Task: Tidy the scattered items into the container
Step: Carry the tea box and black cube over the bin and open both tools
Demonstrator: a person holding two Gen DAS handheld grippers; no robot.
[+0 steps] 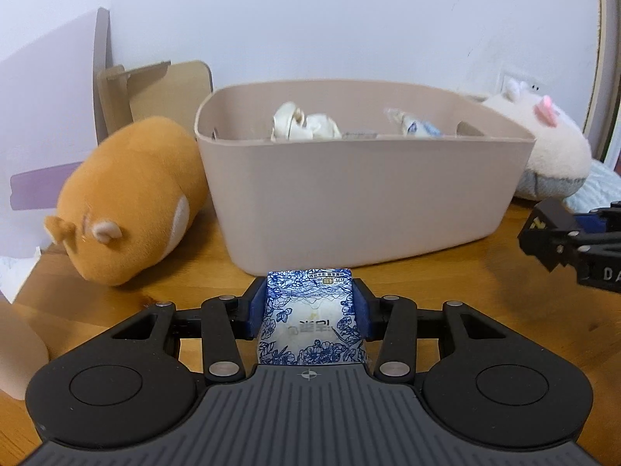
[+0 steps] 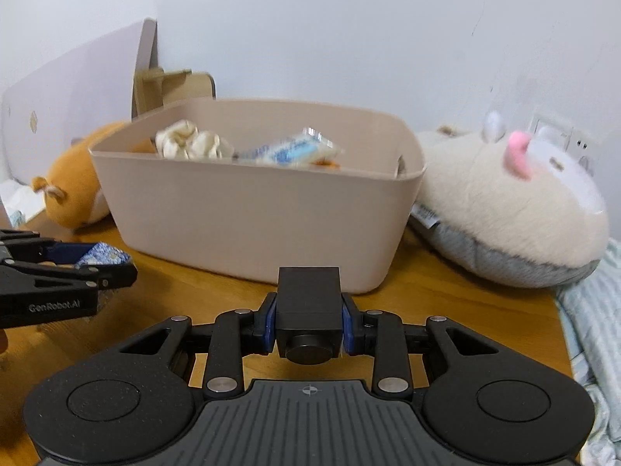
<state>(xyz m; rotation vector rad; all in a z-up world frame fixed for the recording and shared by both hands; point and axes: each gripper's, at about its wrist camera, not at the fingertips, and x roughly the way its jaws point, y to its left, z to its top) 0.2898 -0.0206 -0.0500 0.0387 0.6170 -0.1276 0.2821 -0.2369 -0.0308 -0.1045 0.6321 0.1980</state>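
A beige plastic bin (image 1: pixel 361 194) stands on the wooden table, also in the right wrist view (image 2: pixel 252 217). It holds a crumpled cream cloth (image 1: pixel 302 122) and a clear packet with blue print (image 2: pixel 291 151). My left gripper (image 1: pixel 310 303) is shut on a blue-and-white floral tissue pack (image 1: pixel 310 322), held just in front of the bin's near wall; it shows at the left of the right wrist view (image 2: pixel 104 262). My right gripper (image 2: pixel 309 318) is shut on a small black box with a round end (image 2: pixel 308 310), in front of the bin's right corner.
An orange hamster plush (image 1: pixel 124 202) lies left of the bin. A cream and grey plush with a pink ear (image 2: pixel 512 209) lies to its right. Cardboard pieces (image 1: pixel 155 93) lean on the wall behind. A pale blue striped cloth (image 2: pixel 597 334) lies at the right table edge.
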